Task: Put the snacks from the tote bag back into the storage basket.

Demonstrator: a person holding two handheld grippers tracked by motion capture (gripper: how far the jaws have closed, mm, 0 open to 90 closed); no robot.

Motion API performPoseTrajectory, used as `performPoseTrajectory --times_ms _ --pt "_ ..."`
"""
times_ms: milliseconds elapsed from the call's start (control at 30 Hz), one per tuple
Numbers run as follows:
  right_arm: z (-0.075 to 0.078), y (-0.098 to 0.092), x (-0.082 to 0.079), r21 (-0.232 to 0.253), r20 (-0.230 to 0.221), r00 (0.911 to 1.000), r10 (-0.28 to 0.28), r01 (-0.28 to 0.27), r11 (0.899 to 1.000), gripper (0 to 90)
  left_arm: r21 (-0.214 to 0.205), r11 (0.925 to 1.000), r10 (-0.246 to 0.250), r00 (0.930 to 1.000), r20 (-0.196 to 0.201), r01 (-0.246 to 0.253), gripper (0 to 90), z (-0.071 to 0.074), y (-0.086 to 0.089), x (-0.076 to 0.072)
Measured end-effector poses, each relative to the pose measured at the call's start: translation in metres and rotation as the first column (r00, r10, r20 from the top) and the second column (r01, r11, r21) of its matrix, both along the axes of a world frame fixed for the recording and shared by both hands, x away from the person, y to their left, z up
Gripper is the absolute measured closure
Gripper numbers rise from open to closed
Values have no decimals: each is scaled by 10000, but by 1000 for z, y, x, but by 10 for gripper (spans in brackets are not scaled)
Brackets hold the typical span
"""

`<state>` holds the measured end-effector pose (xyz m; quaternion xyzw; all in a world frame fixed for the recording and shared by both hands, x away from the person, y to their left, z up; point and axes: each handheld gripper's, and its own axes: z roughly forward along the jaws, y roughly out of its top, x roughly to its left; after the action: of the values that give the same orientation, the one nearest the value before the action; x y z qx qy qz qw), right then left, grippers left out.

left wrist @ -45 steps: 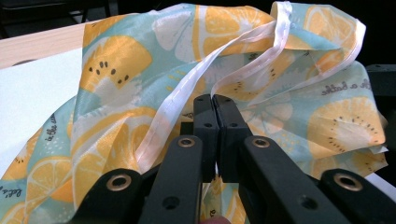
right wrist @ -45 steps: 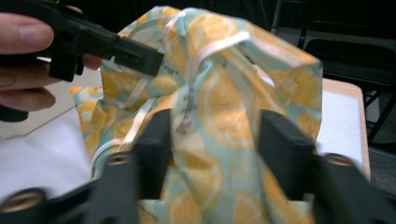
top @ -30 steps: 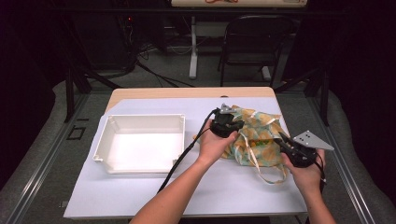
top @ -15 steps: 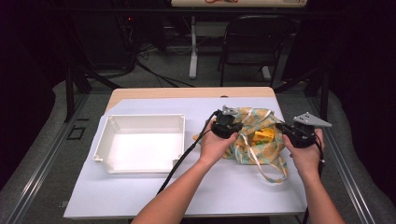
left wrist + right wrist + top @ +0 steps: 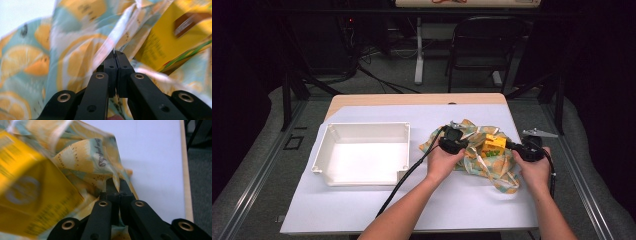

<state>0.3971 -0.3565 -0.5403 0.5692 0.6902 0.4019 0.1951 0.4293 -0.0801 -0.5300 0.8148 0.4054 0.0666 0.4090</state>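
Lemon-print cloth bag (image 5: 482, 157) lies on the white-covered bench (image 5: 362, 210), right of centre, at about 3 o'clock from the white plastic tray (image 5: 362, 155) and apart from it. The bag's mouth is spread between the two grippers.

Left gripper (image 5: 454, 141) sits at the bag's 9 o'clock edge. In the left gripper view its fingers (image 5: 110, 66) are clenched on a fold of the bag's pale hem (image 5: 107, 47), with the cloth pinched between the pads.

Right gripper (image 5: 527, 150) sits at the bag's 3 o'clock edge. In the right gripper view its fingers (image 5: 111, 186) are clenched on a pinch of the printed cloth (image 5: 85, 157) at the bag's rim.

A yellow carton (image 5: 493, 145) shows inside the open bag, with green marks at its lower end. In the left gripper view it carries a brown label patch (image 5: 190, 22). Its print is too blurred to read.

Cursive writing (image 5: 101, 153) runs across one lemon motif on the cloth. It is not legible.
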Motion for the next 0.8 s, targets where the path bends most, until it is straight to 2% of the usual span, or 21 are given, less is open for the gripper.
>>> performPoseTrajectory --times_ms 33,167,233,267,333,367,433,467,533,633,667,733,767,800 --pt "-8 -2 -1 -71 -325 9994 -137 135 9999 900 167 9998 62 9999 -128 -60 889 -7 1 0" --pt "-16 -5 -3 -198 -608 9979 -205 194 9996 900 348 9993 135 9991 -390 -122 891 -19 3 0" --pt "-22 -6 -6 -291 -667 9975 -228 209 9994 900 357 9993 143 9984 -553 -123 891 -27 4 -2" --pt "-23 -6 -7 -302 -573 9982 -188 171 9994 900 299 9995 150 9985 -521 -135 889 -30 4 -2" --pt "-21 -5 -9 -465 -663 9977 -100 69 9989 894 74 9997 232 9985 -504 -229 889 -32 6 -4" --pt "-21 -5 -9 -498 -684 9976 -52 18 9988 872 28 9997 228 9983 -528 -227 888 -32 6 -5" --pt "-14 -5 -14 -340 -560 9984 -30 11 9994 755 64 9999 87 9990 -438 -85 874 -30 7 -7" --pt "-14 -5 -14 -340 -560 9984 -30 11 9994 755 64 9999 87 9990 -438 -85 870 -30 7 -7" --pt "-7 -5 -20 -10 -194 9997 -122 122 9999 710 -14 10000 50 9994 -330 -50 865 -30 8 -10" --pt "11 -3 -34 -80 506 9983 -299 303 9995 643 -209 9997 81 9996 -269 -86 855 -33 9 -14" --pt "15 -2 -37 -281 635 9975 -315 334 9990 621 -240 9997 77 9996 -275 -84 851 -34 9 -16" --pt "25 8 -49 -670 1303 9906 -414 505 9965 615 -350 9994 26 9998 -213 -34 840 -36 8 -22" --pt "29 12 -55 -632 1568 9865 -472 577 9963 618 -436 9990 126 9999 -94 -130 836 -37 7 -24" --pt "34 15 -60 -696 1807 9826 -439 573 9959 631 -432 9991 -19 9999 -167 12 833 -37 7 -25"
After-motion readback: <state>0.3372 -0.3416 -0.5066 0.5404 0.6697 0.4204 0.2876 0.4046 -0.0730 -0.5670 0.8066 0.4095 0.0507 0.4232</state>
